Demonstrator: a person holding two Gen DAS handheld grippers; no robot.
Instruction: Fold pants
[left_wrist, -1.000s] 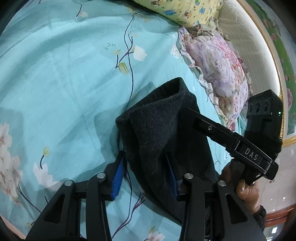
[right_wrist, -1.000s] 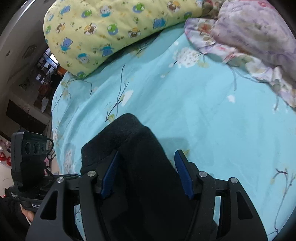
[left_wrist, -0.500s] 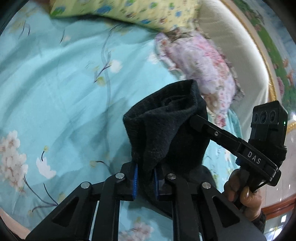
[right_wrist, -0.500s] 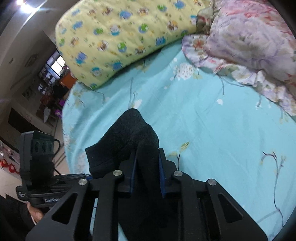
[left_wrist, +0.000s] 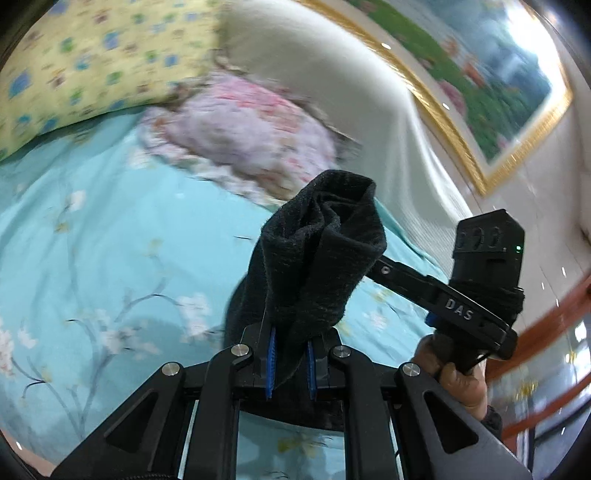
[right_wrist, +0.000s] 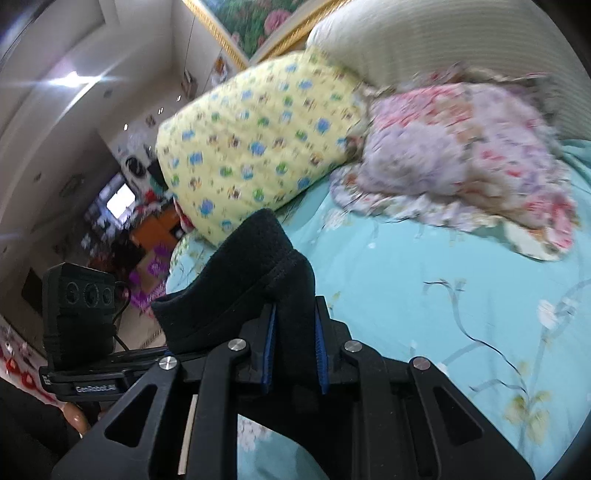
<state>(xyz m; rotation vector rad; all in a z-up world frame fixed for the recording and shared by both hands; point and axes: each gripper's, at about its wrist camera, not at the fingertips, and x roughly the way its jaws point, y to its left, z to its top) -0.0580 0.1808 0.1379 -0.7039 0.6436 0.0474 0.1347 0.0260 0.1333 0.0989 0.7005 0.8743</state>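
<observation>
one pants (left_wrist: 317, 266) in two clamped grippers: left gripper (left_wrist: 290, 363); right gripper (right_wrist: 294, 349)

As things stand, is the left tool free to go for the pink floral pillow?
Probably not: the left tool is shut on the black pants, and so is the right tool. The pink floral pillow lies unobstructed ahead.

Your left wrist view looks along its tongs (left_wrist: 290, 363), close over the bed (left_wrist: 110, 229), toward the headboard. Your right wrist view faces likewise. Both share the pink floral pillow (left_wrist: 247, 125) (right_wrist: 461, 155), yellow quilt (left_wrist: 85, 62) (right_wrist: 258, 136) and each other's rig.
</observation>
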